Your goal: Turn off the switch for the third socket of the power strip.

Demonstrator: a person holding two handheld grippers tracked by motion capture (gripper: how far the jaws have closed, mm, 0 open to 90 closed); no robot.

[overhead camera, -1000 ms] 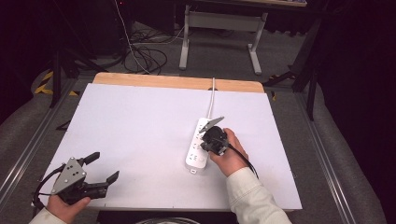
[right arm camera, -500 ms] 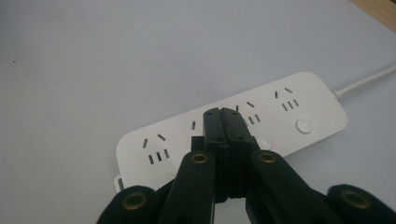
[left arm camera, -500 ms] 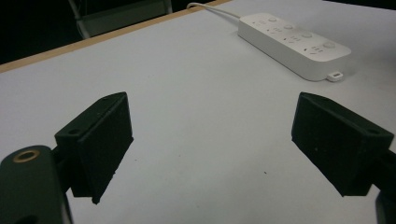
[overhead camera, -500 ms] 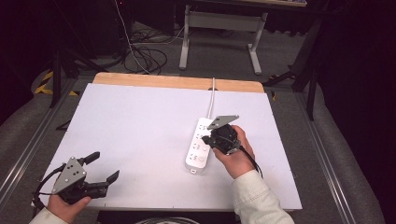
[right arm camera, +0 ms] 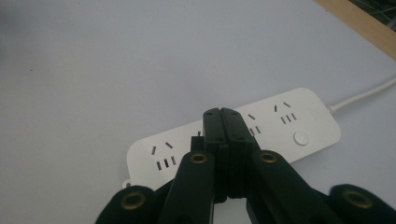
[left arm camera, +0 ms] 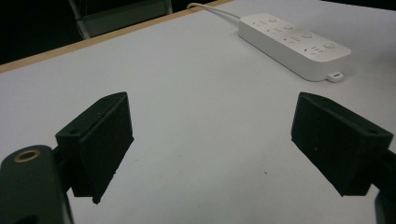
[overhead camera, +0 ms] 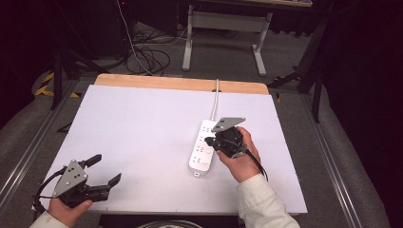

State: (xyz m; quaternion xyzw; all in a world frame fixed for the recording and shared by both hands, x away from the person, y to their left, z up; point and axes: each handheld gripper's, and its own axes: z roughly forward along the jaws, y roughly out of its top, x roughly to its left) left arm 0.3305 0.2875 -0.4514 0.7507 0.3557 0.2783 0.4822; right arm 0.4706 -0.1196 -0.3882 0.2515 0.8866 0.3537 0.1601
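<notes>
A white power strip (overhead camera: 201, 153) lies right of the middle of the white table (overhead camera: 142, 123), its cord (overhead camera: 216, 97) running off the far edge. My right gripper (overhead camera: 211, 141) hovers just above the strip's middle sockets, jaws pressed together. In the right gripper view the shut jaws (right arm camera: 221, 112) point down at the strip (right arm camera: 299, 121); a small dark bit beside the left jaw is too small to tell. My left gripper (overhead camera: 107, 169) rests open at the near left corner, nothing between its jaws. In the left gripper view (left arm camera: 210, 140) the strip (left arm camera: 294, 39) lies far ahead.
A wooden strip (overhead camera: 180, 83) borders the table's far edge. Metal rails run along both sides. Beyond the table stand a grey desk frame (overhead camera: 223, 23) and loose cables (overhead camera: 147, 57) on the floor.
My right gripper has lifted off the power strip and drifted slightly right, jaws still together. The left gripper and the strip have stayed put.
</notes>
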